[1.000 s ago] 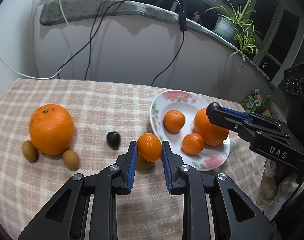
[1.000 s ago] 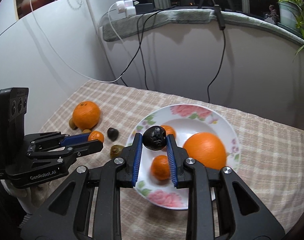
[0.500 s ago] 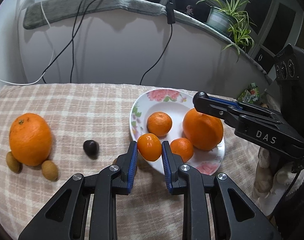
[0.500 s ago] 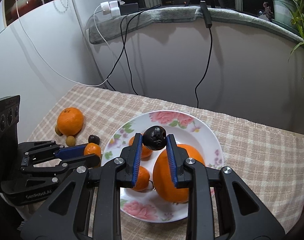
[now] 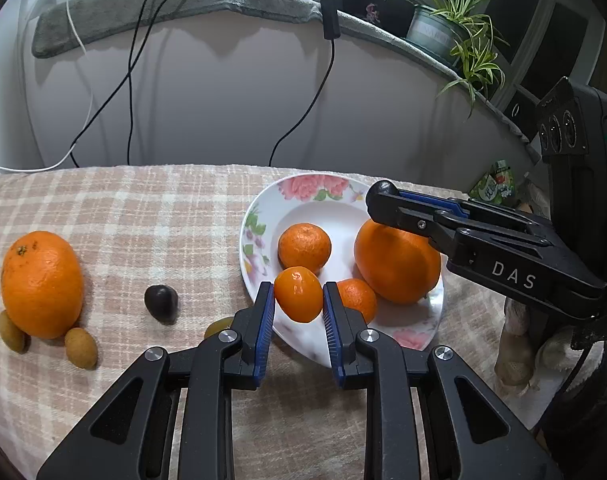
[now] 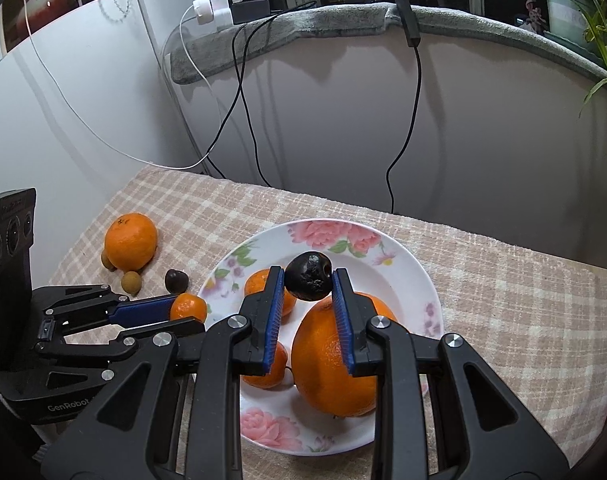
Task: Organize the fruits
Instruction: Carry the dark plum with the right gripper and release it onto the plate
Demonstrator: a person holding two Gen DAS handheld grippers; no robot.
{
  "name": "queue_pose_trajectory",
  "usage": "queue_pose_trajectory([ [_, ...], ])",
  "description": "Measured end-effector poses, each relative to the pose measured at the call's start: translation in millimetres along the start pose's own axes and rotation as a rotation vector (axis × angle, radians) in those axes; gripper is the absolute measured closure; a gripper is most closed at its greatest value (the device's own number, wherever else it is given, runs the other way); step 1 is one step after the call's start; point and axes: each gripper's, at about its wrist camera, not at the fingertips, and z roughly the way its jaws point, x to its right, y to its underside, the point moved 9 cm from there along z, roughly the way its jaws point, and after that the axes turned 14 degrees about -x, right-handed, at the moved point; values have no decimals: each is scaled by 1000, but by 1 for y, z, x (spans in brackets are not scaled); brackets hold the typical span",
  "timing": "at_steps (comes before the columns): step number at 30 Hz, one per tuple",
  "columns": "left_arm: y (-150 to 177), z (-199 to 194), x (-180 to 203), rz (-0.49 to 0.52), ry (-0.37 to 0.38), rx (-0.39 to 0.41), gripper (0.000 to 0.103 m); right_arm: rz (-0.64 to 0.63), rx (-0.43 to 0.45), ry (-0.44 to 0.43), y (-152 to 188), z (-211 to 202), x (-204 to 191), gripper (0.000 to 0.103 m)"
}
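A small mandarin (image 5: 298,294) is clamped between the closed pads of the left gripper (image 5: 298,300), held just over the near-left rim of the flowered plate (image 5: 259,216). A dark wrinkled fruit (image 6: 308,276) is pinched in the right gripper (image 6: 308,286), which is poised over the plate's middle above the big orange (image 6: 327,364); for both, the plate lies directly below.

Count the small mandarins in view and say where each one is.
3: one mandarin clamped in the left gripper at the plate's near rim, two lying on the plate. Others may be hidden.
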Motion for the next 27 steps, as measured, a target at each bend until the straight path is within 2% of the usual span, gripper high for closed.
queue_pose_trajectory([
  [11, -1, 2, 2, 12, 6, -4, 79, -3, -1, 4, 1, 3, 0, 77],
  [16, -1, 0, 3, 17, 6, 8, 62, -5, -2, 1, 0, 3, 0, 77],
  [17, -1, -1, 4, 19, 4, 9, 56, -5, -3, 2, 0, 3, 0, 71],
  [18, -1, -1, 4, 18, 2, 9, 49, -4, 1, 8, 0, 2, 1, 55],
  [20, -2, -2, 3, 16, 1, 12, 45, -2, 26, 20, -2, -3, 2, 32],
  [23, -1, -2, 2, 13, -3, 8, 42, -7, 46, 17, -5, -9, 1, 26],
  [27, -2, -3, 1, 2, -7, 7, 36, -17, 63, 23, -7, -14, -2, 13],
])
